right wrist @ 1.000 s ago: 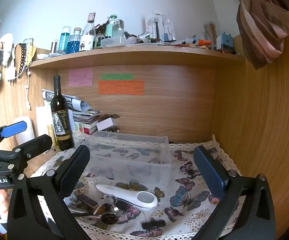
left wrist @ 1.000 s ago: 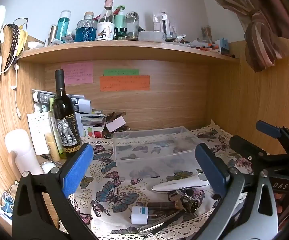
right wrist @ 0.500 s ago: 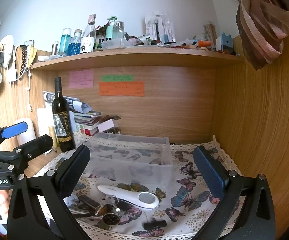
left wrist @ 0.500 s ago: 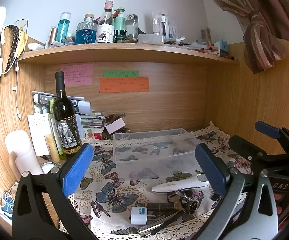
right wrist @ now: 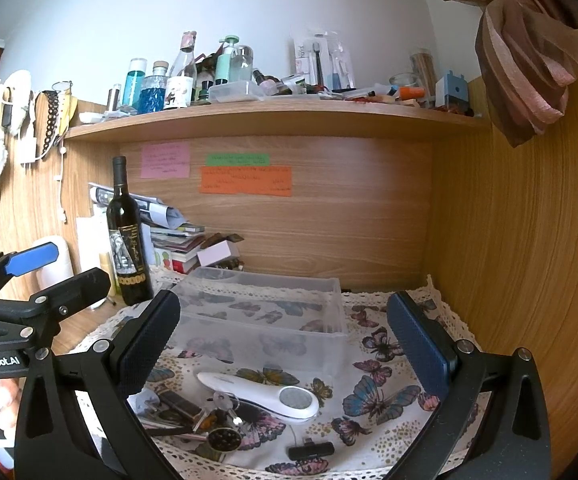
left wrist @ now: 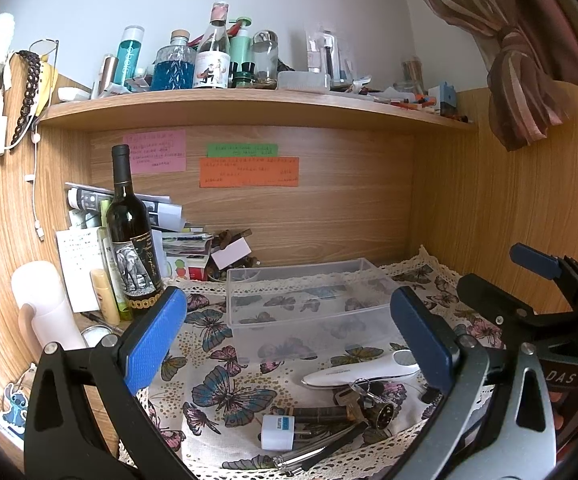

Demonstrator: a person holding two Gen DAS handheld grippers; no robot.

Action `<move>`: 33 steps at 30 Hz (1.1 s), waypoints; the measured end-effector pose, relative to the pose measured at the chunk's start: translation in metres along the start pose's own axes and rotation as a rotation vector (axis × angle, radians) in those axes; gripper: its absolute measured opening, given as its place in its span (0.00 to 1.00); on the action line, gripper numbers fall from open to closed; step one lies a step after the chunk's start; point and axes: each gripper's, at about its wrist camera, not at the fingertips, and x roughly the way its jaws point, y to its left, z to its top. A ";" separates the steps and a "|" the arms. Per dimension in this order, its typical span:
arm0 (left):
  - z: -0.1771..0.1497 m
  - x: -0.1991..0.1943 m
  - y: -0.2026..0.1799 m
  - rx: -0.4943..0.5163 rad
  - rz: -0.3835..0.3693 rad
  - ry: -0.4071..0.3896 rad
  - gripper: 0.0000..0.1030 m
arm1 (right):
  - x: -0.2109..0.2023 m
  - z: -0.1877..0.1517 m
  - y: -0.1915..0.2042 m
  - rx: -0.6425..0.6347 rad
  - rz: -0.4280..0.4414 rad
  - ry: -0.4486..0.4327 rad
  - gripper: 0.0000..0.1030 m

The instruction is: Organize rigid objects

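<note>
An empty clear plastic box point(left wrist: 309, 296) point(right wrist: 265, 312) stands on a butterfly-print cloth point(left wrist: 217, 388) point(right wrist: 373, 396). In front of it lie a white handheld device point(left wrist: 361, 368) point(right wrist: 265, 394), a key bunch point(left wrist: 359, 394) point(right wrist: 225, 404), a white plug adapter point(left wrist: 276, 432), a dark flat stick point(left wrist: 321, 414) point(right wrist: 179, 402), a pen point(left wrist: 313, 454) and a small black dongle point(right wrist: 311, 450). My left gripper point(left wrist: 289, 340) is open and empty above the pile. My right gripper point(right wrist: 285, 340) is open and empty too; it also shows at the right of the left wrist view point(left wrist: 537, 280).
A wine bottle point(left wrist: 131, 240) point(right wrist: 127, 240), tubes, papers and stacked books point(left wrist: 185, 248) stand at the back left. A white roll point(left wrist: 45, 312) sits at the left. Wooden walls close the back and right. A cluttered shelf point(left wrist: 249, 104) runs overhead.
Both views have shifted slightly, as if the grippers tilted down or drew back a little. No object has moved and both grippers stay open.
</note>
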 end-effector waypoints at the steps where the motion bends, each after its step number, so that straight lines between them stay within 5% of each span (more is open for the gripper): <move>1: 0.000 0.000 0.000 0.000 -0.001 0.000 1.00 | 0.000 0.000 0.000 0.000 0.000 0.000 1.00; 33: -0.003 0.001 0.004 -0.007 -0.002 0.000 1.00 | 0.000 0.002 -0.002 0.003 0.004 -0.001 1.00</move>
